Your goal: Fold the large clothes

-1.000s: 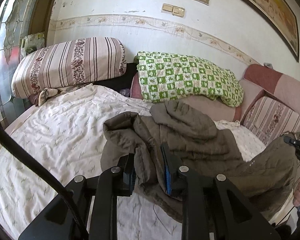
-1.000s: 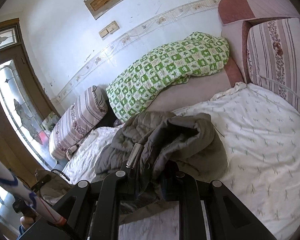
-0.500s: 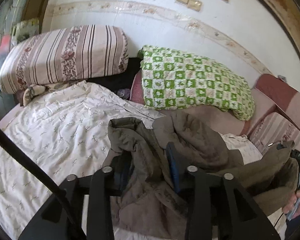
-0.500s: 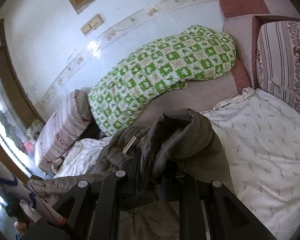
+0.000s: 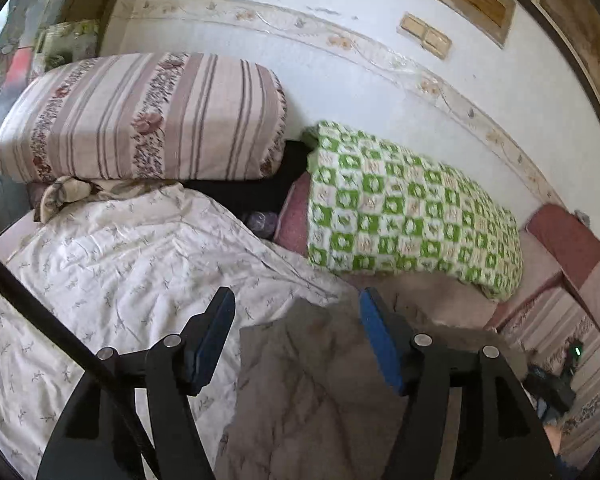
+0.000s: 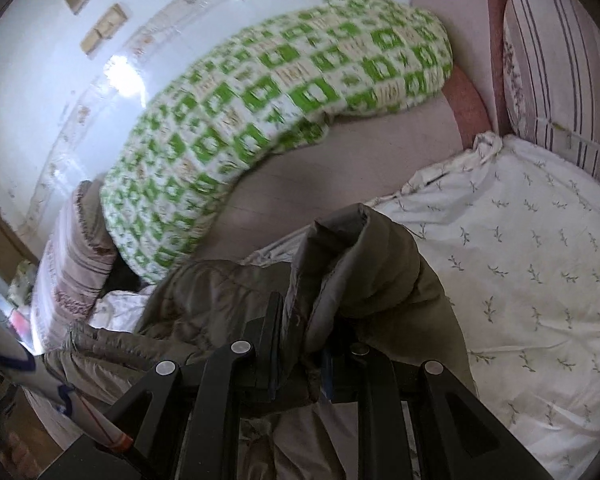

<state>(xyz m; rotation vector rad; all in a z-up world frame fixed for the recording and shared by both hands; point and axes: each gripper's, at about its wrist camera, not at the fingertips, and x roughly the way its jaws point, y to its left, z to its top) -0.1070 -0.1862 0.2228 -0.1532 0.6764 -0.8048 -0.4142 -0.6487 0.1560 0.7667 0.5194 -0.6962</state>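
Observation:
An olive-brown padded jacket (image 5: 312,384) lies on the white patterned bed sheet (image 5: 112,264). My left gripper (image 5: 296,332) is open, its blue-padded fingers spread wide above the jacket's edge, with nothing held. In the right wrist view my right gripper (image 6: 300,344) is shut on a bunched fold of the jacket (image 6: 356,264), which rises between the fingers and drapes to the left. The part of the jacket under both grippers is hidden.
A green-and-white checked quilt (image 5: 404,212) and a striped pillow (image 5: 140,120) lie along the wall. Another striped cushion (image 6: 556,72) stands at the bed's right end. The white sheet (image 6: 540,264) spreads to the right of the jacket.
My left gripper has opened and let go of the jacket, which dropped flat below it. My right gripper has kept its hold and moved forward toward the quilt.

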